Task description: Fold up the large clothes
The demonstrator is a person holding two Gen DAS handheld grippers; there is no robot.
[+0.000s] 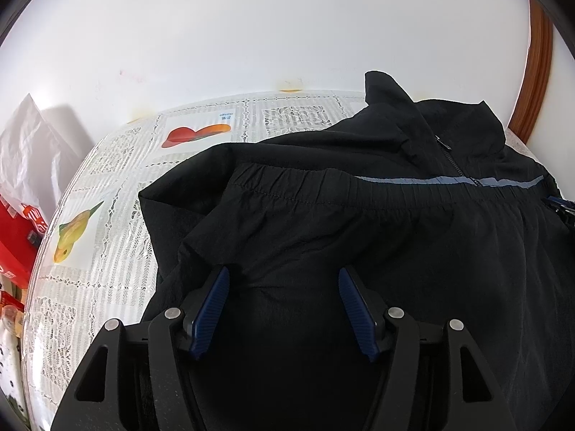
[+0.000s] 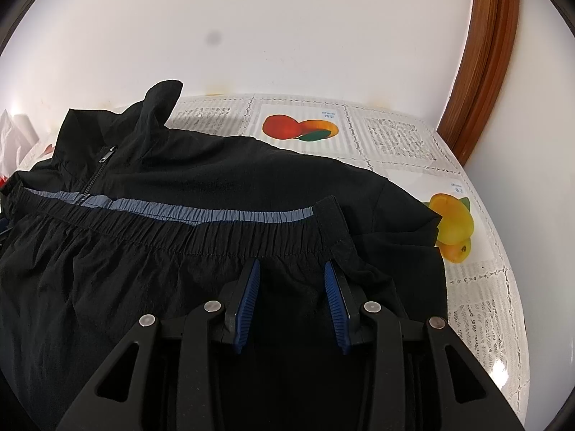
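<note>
Jacket (image 1: 323, 222) hem lies folded up ahead of both gaping, empty tools, left (image 1: 284, 280) and right (image 2: 291, 273); next, regrip for another fold.

Thin black woven cloth on the jacket (image 2: 222, 176), matt with a faint crinkle; gathered, puckered elastic along the hem (image 2: 201, 237), crossed by a smoother grey-blue stripe (image 2: 215, 215) with a slight sheen. Small dark metal zip pull (image 2: 107, 155), dull. White lace-patterned cover (image 1: 107, 251) over the bench, glossy like clear plastic film, with printed fruit pictures under the shine. Matt black hard plastic on the left gripper (image 1: 282, 276) and right gripper (image 2: 291, 269); ribbed blue rubbery pads (image 2: 251, 301) on the jaws; brushed silver metal pins (image 1: 395, 312). Varnished reddish wood on the curved frame (image 2: 481, 72), glossy. Smooth matt white wall (image 1: 251, 28). Crumpled white plastic bag (image 1: 28, 151); shiny red cardboard box (image 1: 14, 244).
</note>
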